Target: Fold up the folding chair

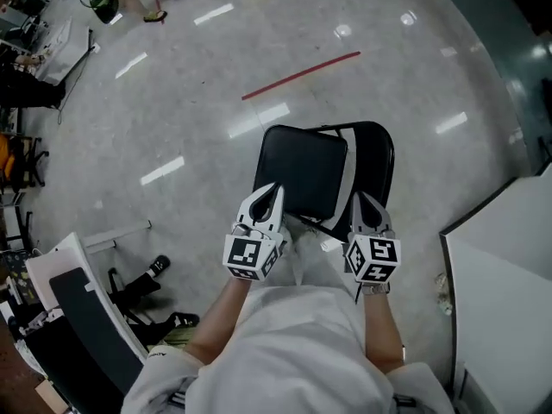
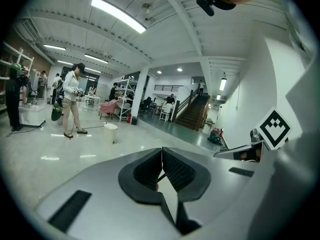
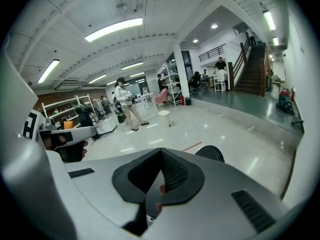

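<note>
Head view: the folding chair (image 1: pixel 304 172) is seen unfolded on the floor (image 1: pixel 172 102), just ahead of the left claw (image 1: pixel 272 193) and right claw (image 1: pixel 362 202). It is judged stiff and fairly heavy, best held by seat edge and backrest. Left gripper view: the claw is pressed shut, empty. Right gripper view: likewise shut on nothing. No writing can be read.

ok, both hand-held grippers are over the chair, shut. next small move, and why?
Probably open the left hand-held gripper and right hand-held gripper. Both are shut and empty by the near edge of the seat, and the chair stands unfolded, so nothing can be gripped yet.
</note>
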